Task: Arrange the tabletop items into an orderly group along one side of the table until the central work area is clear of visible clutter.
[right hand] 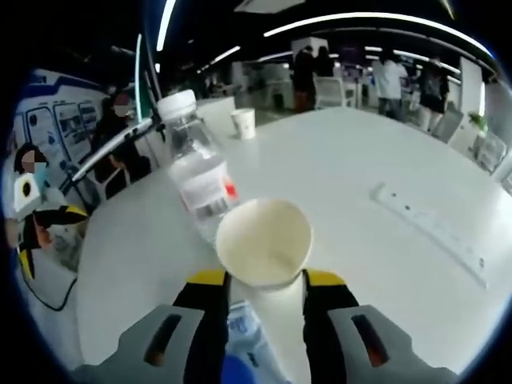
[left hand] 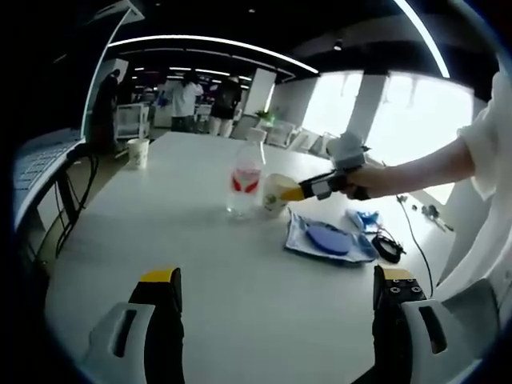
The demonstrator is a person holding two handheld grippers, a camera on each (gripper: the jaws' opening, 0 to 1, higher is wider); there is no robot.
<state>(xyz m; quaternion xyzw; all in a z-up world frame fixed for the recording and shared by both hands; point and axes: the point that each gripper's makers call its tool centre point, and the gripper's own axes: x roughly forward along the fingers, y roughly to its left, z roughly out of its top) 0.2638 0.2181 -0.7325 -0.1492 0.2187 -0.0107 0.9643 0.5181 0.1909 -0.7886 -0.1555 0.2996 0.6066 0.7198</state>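
Table first, a long white one running away toward the far end of an open office, and most of its middle is bare. People stand in a knot beyond the far end, near white chairs. Closer in, on the right side, lies a blue-and-white packet, flat on the tabletop, with a small blue wrapper just past it and a black cable trailing off the edge. A white power strip lies flat on the tabletop in the right gripper view. A clear plastic bottle with a red label and white cap stands upright near the centre, and right beside it is the paper cup, held tilted with its open mouth facing the right gripper's camera. The right gripper has that cup pinched between its yellow-tipped jaws, pressed in on the cup's wall from both sides; in the left gripper view it reaches in from the right on a bare forearm with a white sleeve. The left gripper hangs low over the near part of the table, jaws spread wide with nothing between them. Far off at the left edge sits a second paper cup, upright and alone.
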